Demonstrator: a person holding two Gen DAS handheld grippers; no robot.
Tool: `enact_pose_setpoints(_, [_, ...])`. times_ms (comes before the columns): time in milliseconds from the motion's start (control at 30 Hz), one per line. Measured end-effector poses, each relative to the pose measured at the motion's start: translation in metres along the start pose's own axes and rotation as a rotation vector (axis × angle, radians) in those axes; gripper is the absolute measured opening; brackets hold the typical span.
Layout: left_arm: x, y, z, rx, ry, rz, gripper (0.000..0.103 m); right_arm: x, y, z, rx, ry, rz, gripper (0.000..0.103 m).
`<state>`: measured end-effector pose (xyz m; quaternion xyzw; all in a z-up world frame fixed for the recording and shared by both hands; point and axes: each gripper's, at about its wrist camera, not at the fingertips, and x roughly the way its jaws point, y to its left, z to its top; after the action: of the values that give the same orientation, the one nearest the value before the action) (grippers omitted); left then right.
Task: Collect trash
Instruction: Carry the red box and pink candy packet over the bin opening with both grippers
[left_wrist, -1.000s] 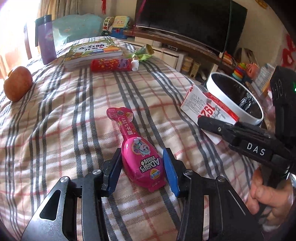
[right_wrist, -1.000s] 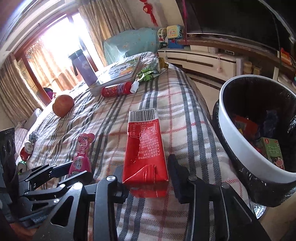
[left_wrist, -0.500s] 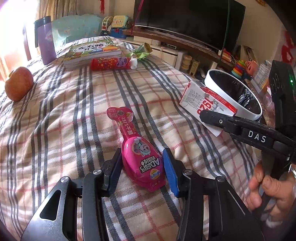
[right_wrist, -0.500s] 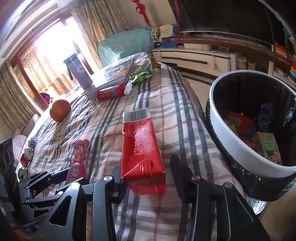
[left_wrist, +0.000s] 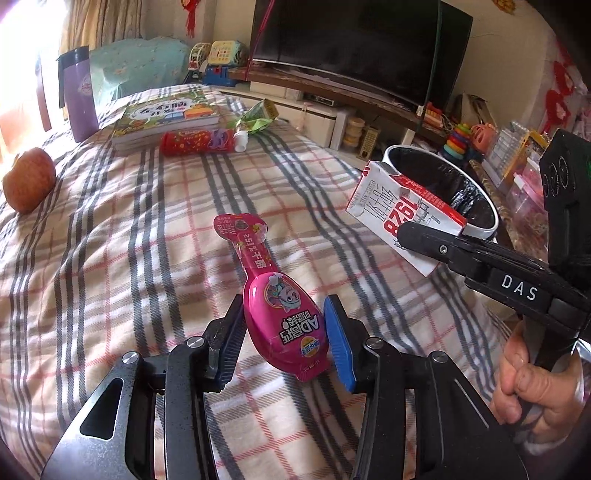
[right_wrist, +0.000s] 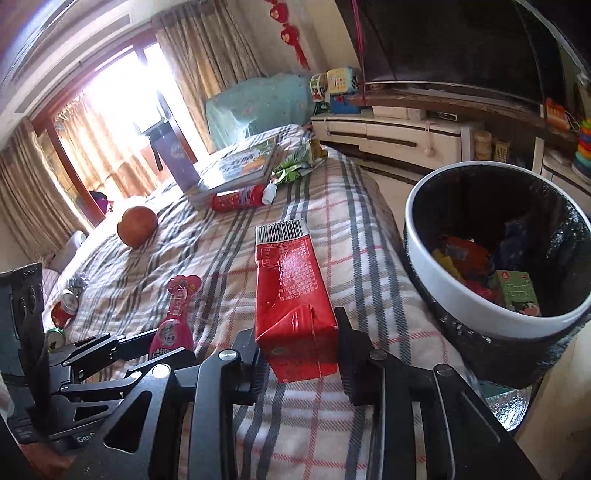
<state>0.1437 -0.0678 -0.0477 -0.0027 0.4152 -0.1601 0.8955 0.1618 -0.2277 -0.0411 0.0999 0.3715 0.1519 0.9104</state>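
Both grippers angle downward: left gripper holding pouch, right gripper closing on carton.

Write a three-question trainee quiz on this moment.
1. What sits between the right gripper's fingers?
A. carton
B. apple
C. book
2. True or false: the bin is empty.
3. Name the thing between the left gripper's pads.

Key
1. A. The jaws are closing, with the carton between them.
2. False. It holds packets.
3. The pink pouch.
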Motion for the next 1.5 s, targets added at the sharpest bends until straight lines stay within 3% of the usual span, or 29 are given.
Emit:
enact_pose_setpoints(600, [-0.005, -0.042, 0.017, 0.095, -0.019, -0.045, 0.041, -0.045, -0.029, -0.007, 0.08, -0.076, -0.005, 0.032])
enact_pose_setpoints(1500, [0.011, -0.121, 0.062, 0.229, -0.035, -0.145, 0.041, -0.084, -0.096, 0.006, 0.167, -0.15, -0.111, 0.032])
